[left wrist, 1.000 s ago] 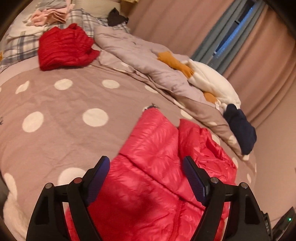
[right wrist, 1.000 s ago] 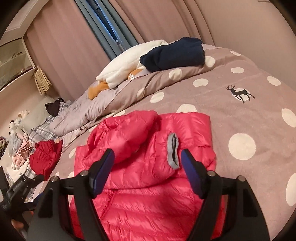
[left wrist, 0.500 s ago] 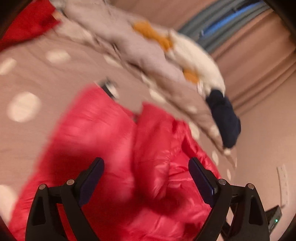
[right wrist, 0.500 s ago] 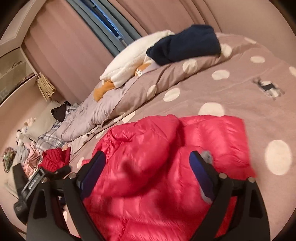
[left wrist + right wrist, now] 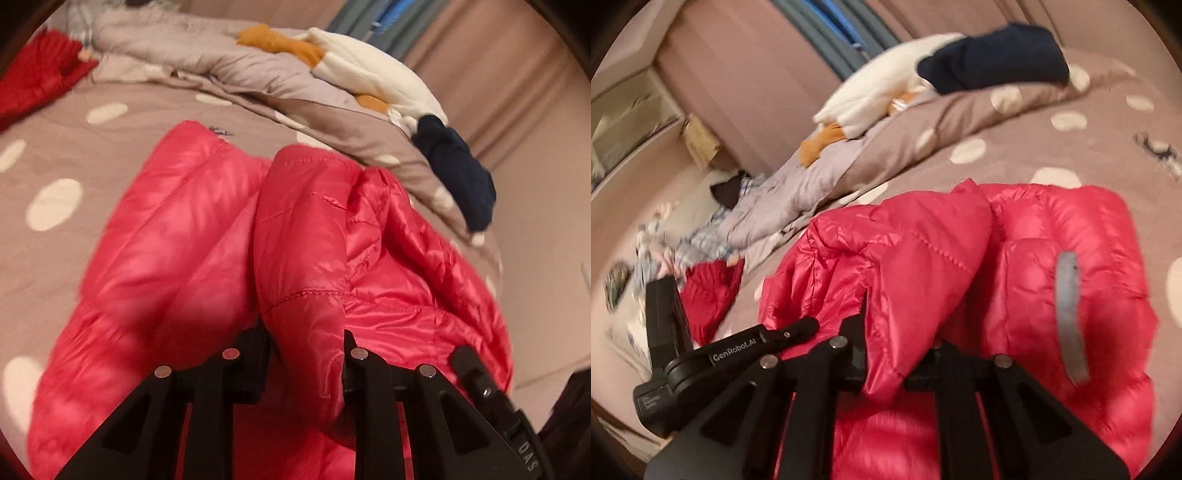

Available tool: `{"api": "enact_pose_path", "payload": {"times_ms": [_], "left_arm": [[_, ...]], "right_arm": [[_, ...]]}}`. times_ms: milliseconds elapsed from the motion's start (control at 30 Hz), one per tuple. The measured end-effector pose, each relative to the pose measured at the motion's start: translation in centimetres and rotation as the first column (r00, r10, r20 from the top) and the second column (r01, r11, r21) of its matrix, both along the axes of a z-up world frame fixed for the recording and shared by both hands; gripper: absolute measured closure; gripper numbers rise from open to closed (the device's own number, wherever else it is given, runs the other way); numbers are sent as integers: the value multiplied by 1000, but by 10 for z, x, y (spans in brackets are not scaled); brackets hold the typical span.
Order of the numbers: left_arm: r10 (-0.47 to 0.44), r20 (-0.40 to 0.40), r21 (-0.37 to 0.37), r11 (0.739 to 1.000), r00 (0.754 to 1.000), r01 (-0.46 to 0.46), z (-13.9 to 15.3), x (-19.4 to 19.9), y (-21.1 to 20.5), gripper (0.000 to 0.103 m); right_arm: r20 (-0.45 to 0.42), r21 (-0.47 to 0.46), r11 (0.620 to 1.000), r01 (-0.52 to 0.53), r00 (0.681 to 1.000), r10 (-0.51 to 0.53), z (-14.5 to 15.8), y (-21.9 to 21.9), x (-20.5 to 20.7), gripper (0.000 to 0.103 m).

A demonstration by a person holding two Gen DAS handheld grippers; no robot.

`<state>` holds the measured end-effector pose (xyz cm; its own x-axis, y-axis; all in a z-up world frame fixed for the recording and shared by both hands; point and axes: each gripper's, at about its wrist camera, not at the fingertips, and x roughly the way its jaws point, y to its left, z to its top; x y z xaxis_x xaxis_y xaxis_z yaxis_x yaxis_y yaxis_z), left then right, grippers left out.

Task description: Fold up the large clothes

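Observation:
A shiny red down jacket (image 5: 177, 240) lies partly folded on the dotted bed cover (image 5: 55, 147). My left gripper (image 5: 304, 343) sits low over it; its jaws are closing and pinch a raised quilted fold (image 5: 303, 240) between them. In the right wrist view the same jacket (image 5: 1071, 229) shows a grey collar strip (image 5: 1067, 314). My right gripper (image 5: 899, 343) is closing too, with a puffy fold (image 5: 916, 258) squeezed between its jaws. The left gripper's black body (image 5: 735, 356) appears beside it at the left.
A rolled grey-brown duvet (image 5: 258, 74) runs along the far side, with a white and orange plush (image 5: 369, 70) and a navy garment (image 5: 458, 177) on it. Another red garment (image 5: 709, 288) and mixed clothes (image 5: 657, 251) lie towards the bed's head. Curtains (image 5: 750, 74) hang behind.
Both grippers moved down and forward onto the red jacket. Their jaws went from wide open to closed on raised folds of it.

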<state>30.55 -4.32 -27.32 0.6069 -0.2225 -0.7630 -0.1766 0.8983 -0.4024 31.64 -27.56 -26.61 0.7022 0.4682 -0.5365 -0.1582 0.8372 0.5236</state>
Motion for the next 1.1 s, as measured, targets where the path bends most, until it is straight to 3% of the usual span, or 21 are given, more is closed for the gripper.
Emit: {"api": "enact_pose_path", "payload": {"times_ms": [100,133,200,233,267,367,600,833,1100], "left_arm": [[-3,7,74,997,1000,2,-7,-29,-5,78],[0,1,116,993,1000,-1,-14,-32,-8,71],[20,21,192,981,1000,-23,-28,-36,-11,47],[43,60,260,964,997,-57,-37,-38,-14,26],[57,92,305,949,994,-83,-43,-38,-17,14],[64,96,344,934,993,-94,-52,-36,-20,12],[73,88,356,929,993,-100,-55,-34,-17,8],[72,84,335,937,994,-96,-56,-31,-16,7],[69,77,306,948,995,-89,-58,-30,-11,5]], "right_arm": [[2,-116,993,-26,1000,26,-2,5,-28,91],[-37,-188,982,-26,999,19,-18,6,-39,91],[-53,-216,976,-17,999,5,-27,6,-41,88],[-64,-257,966,4,998,-21,-37,5,-43,84],[-62,-278,960,18,997,-37,-46,3,-42,83],[-10,-322,946,42,999,-48,-66,4,-43,83],[19,-422,904,68,998,-66,-70,16,-42,79],[-5,-312,949,52,998,-57,-72,3,-34,78],[-8,-297,954,47,999,-52,-74,4,-34,76]]}}
